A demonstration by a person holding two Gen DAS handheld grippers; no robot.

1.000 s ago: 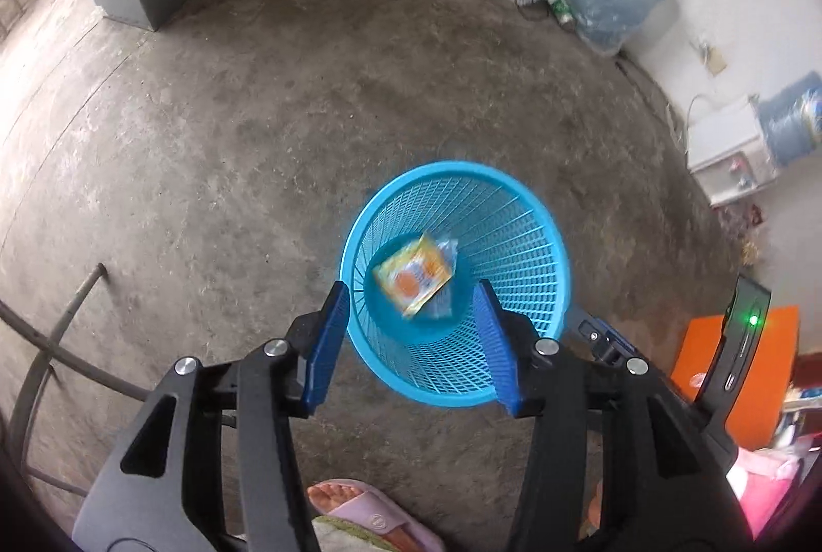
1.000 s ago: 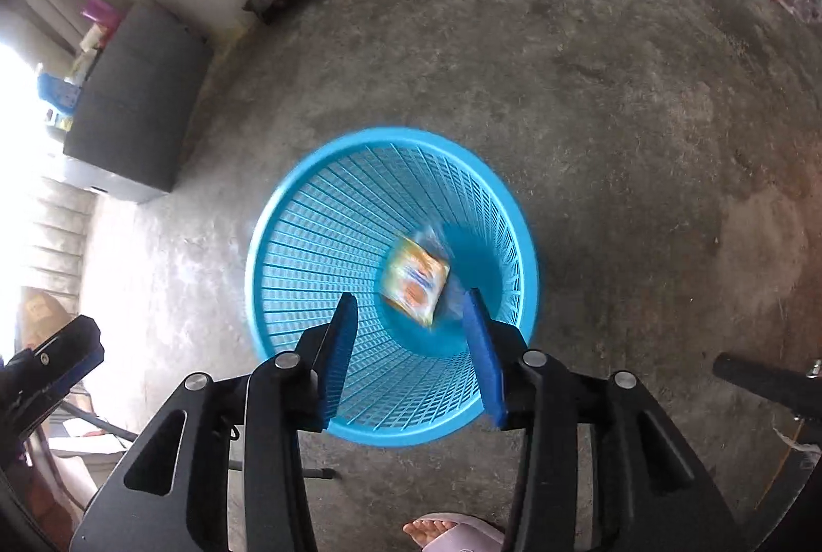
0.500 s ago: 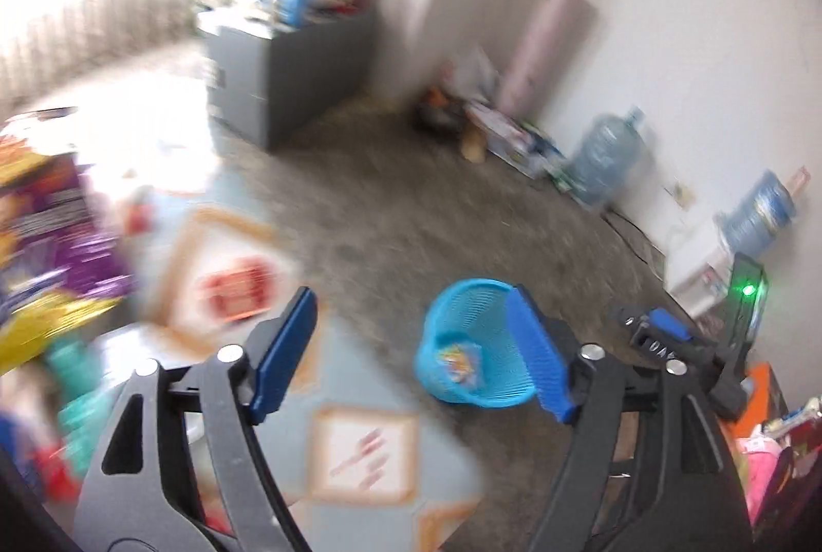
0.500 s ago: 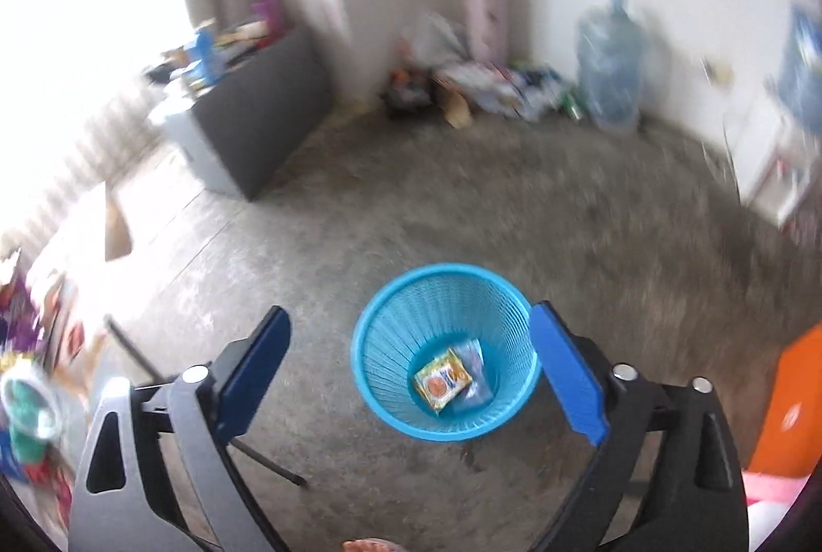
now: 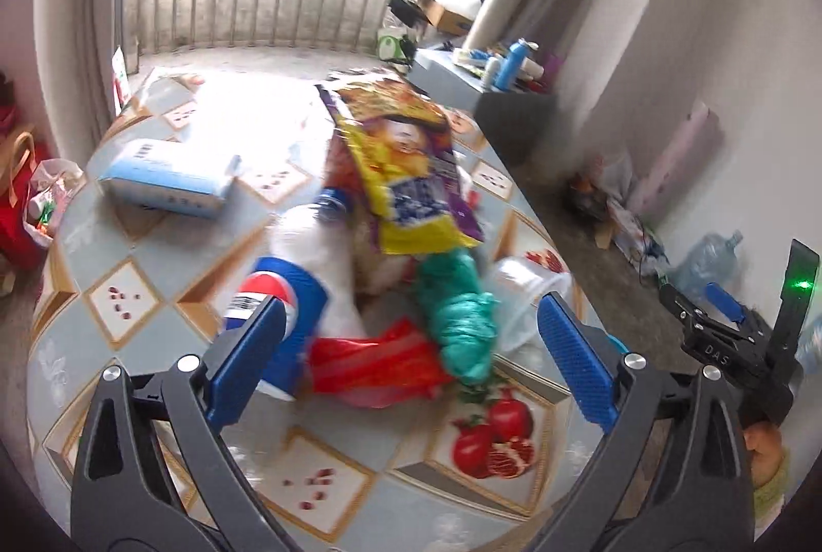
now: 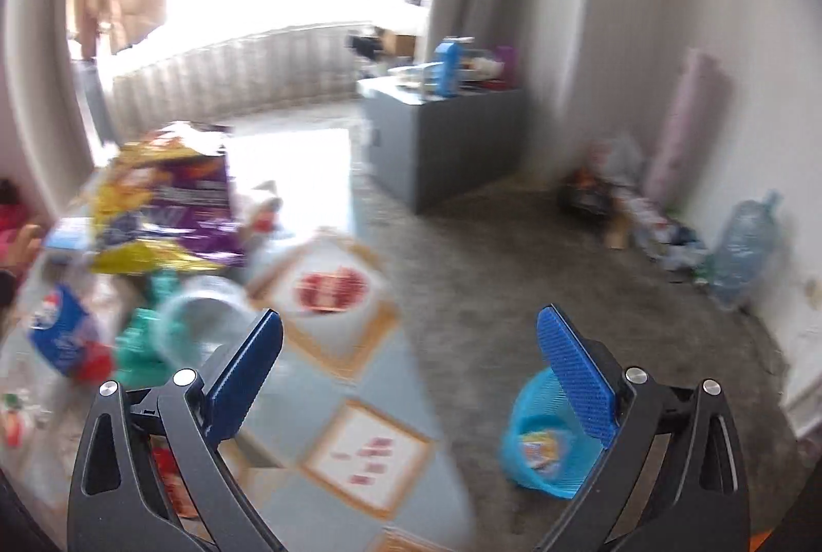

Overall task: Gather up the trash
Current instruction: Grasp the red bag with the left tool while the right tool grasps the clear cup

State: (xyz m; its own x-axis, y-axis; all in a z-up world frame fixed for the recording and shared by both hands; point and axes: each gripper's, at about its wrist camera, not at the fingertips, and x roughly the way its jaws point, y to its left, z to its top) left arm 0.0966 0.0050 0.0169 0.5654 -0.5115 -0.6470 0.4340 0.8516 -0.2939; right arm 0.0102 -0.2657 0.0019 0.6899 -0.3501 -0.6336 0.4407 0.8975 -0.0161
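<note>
blue ribbed pads of the left hand-held gripper (image 5: 408, 356) were opening, already spread wide, with nothing clamped between them; in the left wrist view they framed a heap of trash on the patterned surface (image 5: 154, 254). at centre lay a yellow-and-purple snack bag (image 5: 411, 171), with a green crumpled bag (image 5: 462, 320) below it, a red plastic bag (image 5: 370, 362) at lower centre and a blue cola cup (image 5: 287, 310) just behind the left pad. a clear plastic cup (image 5: 524, 295) lay on its side right of the green bag, and a pale blue tissue pack (image 5: 169, 177) sat apart in the upper left. the right hand-held gripper (image 6: 411, 367) was likewise wide apart and empty. in its blurred view the blue mesh basket (image 6: 544, 449) stood on the grey floor (image 6: 514, 284) at lower right, partly behind the right pad, with an orange wrapper (image 6: 537, 449) inside.
</note>
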